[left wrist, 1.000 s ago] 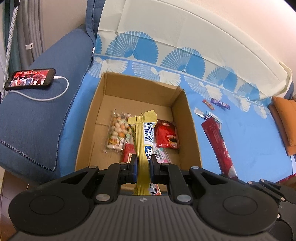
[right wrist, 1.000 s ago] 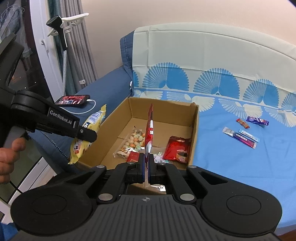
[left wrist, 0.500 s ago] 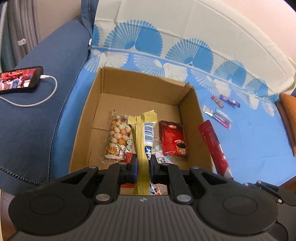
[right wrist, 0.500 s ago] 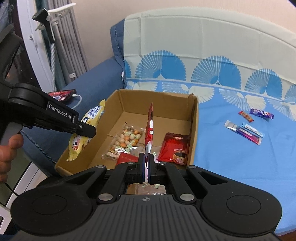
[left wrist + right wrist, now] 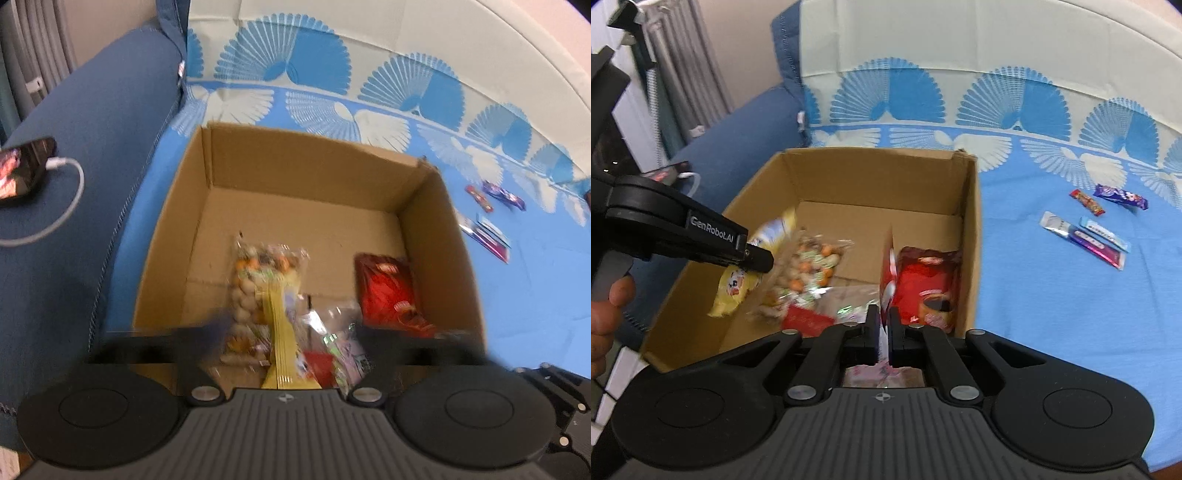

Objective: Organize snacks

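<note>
An open cardboard box (image 5: 439, 236) (image 5: 971, 236) lies on the blue bedsheet. Inside are a bag of round snacks (image 5: 255, 284) (image 5: 809, 269), a red packet (image 5: 388, 291) (image 5: 927, 288) and small wrappers. My left gripper (image 5: 288, 332) is over the box's near edge, its jaws spread wide and blurred; the yellow snack bag (image 5: 280, 332) (image 5: 738, 280) hangs between them, apparently released. The left gripper also shows in the right wrist view (image 5: 753, 254). My right gripper (image 5: 883, 325) is shut on a thin red packet (image 5: 888, 273), held upright over the box.
Several small snack bars (image 5: 1086, 232) (image 5: 487, 232) lie on the blue sheet right of the box. A phone with a white cable (image 5: 22, 173) rests on the dark blue cushion at left. A fan-patterned backrest stands behind the box.
My left gripper has opened and the yellow bag drops into the box. Both grippers have moved closer over the box. The right gripper still holds the red packet.
</note>
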